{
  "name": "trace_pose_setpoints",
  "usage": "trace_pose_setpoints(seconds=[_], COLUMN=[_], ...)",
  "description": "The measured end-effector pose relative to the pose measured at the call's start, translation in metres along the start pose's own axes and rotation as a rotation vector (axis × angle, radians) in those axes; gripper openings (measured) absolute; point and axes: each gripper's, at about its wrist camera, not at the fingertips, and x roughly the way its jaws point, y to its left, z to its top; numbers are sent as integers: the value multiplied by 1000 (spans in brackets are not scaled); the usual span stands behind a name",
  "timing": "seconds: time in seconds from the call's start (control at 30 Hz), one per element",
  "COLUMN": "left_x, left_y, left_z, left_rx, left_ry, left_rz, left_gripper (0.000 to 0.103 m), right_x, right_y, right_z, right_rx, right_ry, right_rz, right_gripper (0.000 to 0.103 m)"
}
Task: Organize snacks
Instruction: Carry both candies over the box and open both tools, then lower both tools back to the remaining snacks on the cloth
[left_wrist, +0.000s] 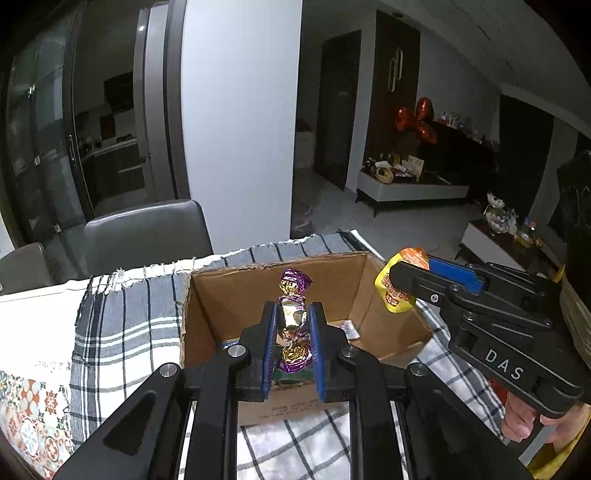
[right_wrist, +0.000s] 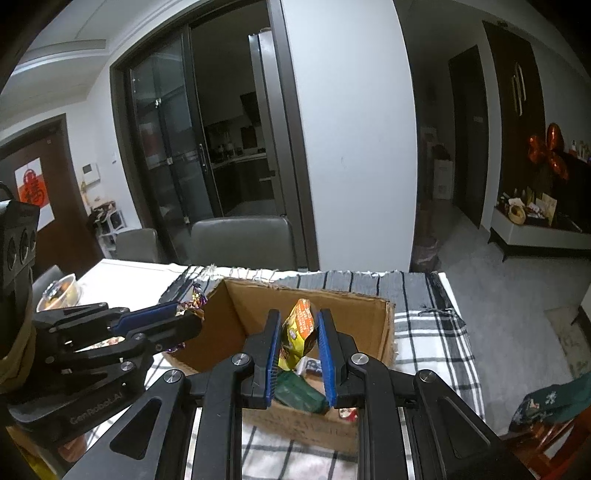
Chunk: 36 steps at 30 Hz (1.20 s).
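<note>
My left gripper (left_wrist: 292, 317) is shut on a purple-and-gold wrapped candy (left_wrist: 293, 314) and holds it upright over the open cardboard box (left_wrist: 207, 295). My right gripper (right_wrist: 297, 332) is shut on a yellow-and-orange snack packet (right_wrist: 298, 332) over the same box (right_wrist: 369, 317). In the left wrist view the right gripper (left_wrist: 406, 280) with its packet (left_wrist: 397, 295) hangs at the box's right rim. In the right wrist view the left gripper (right_wrist: 188, 317) with the candy (right_wrist: 197, 297) is at the box's left rim. A green packet (right_wrist: 299, 393) and other snacks lie in the box.
The box stands on a checked cloth (left_wrist: 122, 332) over a white table (right_wrist: 125, 269). A bowl with food (right_wrist: 61, 293) sits at the table's left. Grey chairs (right_wrist: 243, 240) stand behind the table. A patterned mat (left_wrist: 29, 417) lies at the near left.
</note>
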Motion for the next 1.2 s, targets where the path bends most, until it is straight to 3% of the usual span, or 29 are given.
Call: trace_pose_setpoints(seconds=[0.1,0.2,0.4,0.6,0.87,1.2], left_x=[8,13,4,-26,-71,-96], left_y=[0,5,13,5,-9,-14], left_z=[1,1,-5,-17,-44,-72], left_rx=[11,2,-26,-20,-50,-60], left_ry=[10,11,-4,-38,-85,-63], left_rz=[16,19,50,50,35,43], left_gripper=[18,26,53,59,81,87], right_x=[11,16,8,-18,-55,-80], right_y=[0,-2,1,10,19,32], right_z=[-1,-3,-8,-21,-48,-75], right_rx=[-7,-3,-17,-14,16,16], right_ry=[15,34,38,28,27,57], right_rz=[-10,-9,-40,-43,-30,-40], right_gripper=[24,60,60,60,60,60])
